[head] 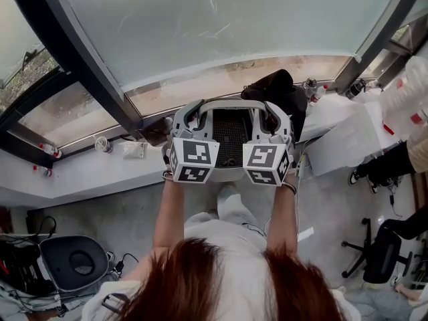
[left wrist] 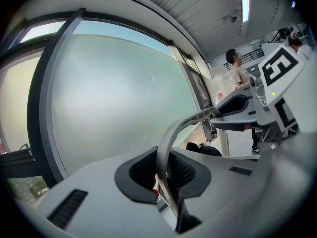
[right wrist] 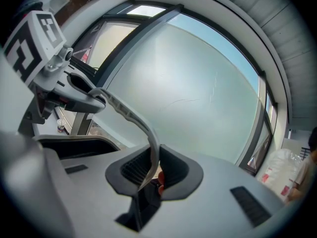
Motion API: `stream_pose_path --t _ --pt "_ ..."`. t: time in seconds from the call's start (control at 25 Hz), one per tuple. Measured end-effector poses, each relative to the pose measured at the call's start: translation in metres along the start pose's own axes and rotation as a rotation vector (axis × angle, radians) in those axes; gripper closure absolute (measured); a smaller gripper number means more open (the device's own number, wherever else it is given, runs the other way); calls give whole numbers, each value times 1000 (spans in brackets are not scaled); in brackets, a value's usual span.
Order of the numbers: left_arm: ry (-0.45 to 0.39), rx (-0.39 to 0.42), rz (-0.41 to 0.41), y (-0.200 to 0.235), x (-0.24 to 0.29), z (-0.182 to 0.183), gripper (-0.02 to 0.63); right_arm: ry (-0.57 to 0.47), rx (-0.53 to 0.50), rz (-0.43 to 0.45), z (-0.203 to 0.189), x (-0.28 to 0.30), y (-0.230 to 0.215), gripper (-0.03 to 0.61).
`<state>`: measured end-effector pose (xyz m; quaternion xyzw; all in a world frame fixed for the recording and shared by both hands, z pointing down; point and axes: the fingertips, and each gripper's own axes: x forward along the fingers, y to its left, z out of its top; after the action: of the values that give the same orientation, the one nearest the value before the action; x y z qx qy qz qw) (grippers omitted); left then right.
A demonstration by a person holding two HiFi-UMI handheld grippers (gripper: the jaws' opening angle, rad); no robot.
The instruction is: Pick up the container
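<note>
Left hand-held gripper (head: 190,118) and right hand-held gripper (head: 269,119) both clamped the container (head: 231,139).
It hung between them by the window (head: 221,19), its thin grey band (left wrist: 167,143) pinched in each narrow jaw gap.

Reddish-brown hair (head: 221,279) seen from above, falling in two loose sections over a white top (head: 231,236) with sleeves ending above the elbows. Two matching hand-held tools of pale grey moulded plastic with smooth, rounded shells: left gripper (head: 190,120) and right gripper (head: 273,120). Dark grey padding (left wrist: 133,175) lining the scooped opening round each pair of jaws, with a small black slotted vent (right wrist: 250,205) set into the shell beside it. Mounted on the back of each, a white cube, left cube (head: 192,159) and right cube (head: 266,164), printed with bold black square patterns on every visible face.
</note>
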<state>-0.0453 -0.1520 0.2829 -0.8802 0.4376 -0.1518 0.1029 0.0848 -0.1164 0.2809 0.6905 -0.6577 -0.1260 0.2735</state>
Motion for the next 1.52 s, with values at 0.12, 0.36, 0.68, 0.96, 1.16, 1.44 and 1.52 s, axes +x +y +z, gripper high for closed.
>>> stream_pose_path --t 0.12,0.36,0.68,0.96,1.16,1.44,1.52 --pt "-9 2 -4 -1 -6 3 566 1 -1 -1 2 -6 0 512" --pt "-30 2 -3 2 -18 7 566 -10 -2 -15 10 -18 3 512" --pt "-43 -2 -10 4 -28 8 566 -5 -6 -25 15 -29 7 512" --pt "-49 -12 -7 3 -40 8 566 -9 -10 -22 19 -39 12 512" --pt "-50 -17 -7 0 -47 9 566 -10 -14 -21 20 -47 11 512" --pt "-50 -21 -5 -3 -51 8 566 -13 -19 -21 19 -51 12 512" --pt "-51 -20 -4 -4 -50 9 566 -15 -19 -21 18 -52 11 512"
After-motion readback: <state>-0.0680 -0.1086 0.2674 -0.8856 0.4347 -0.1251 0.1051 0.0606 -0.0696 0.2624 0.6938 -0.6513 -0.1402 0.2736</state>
